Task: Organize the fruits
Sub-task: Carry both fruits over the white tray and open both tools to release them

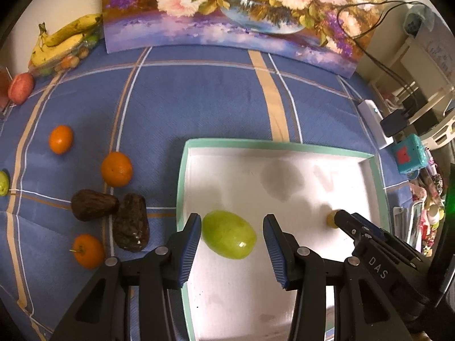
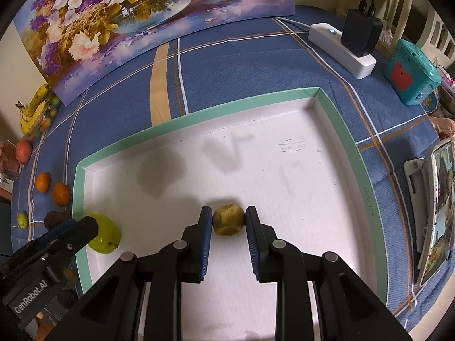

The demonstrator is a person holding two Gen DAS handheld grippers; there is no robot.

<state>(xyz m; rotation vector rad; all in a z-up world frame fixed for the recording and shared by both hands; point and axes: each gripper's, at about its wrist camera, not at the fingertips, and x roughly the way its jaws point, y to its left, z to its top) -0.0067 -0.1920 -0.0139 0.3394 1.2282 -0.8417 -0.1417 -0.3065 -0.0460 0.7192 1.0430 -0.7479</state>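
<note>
White tray point(image 2: 335, 105) floor mostly bare around green fruit point(image 1: 229, 234), kiwi point(image 2: 228, 219).

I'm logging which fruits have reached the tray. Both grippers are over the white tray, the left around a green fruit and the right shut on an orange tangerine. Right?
Not quite. The right gripper is shut on a small brownish-yellow fruit, not a tangerine; the right wrist view shows it. The tangerines lie on the blue cloth outside the white tray. The left gripper does stand around the green fruit.

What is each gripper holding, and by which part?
Right gripper clamps the small brown fruit across its sides. Left gripper straddles the green fruit, not gripping.
</note>
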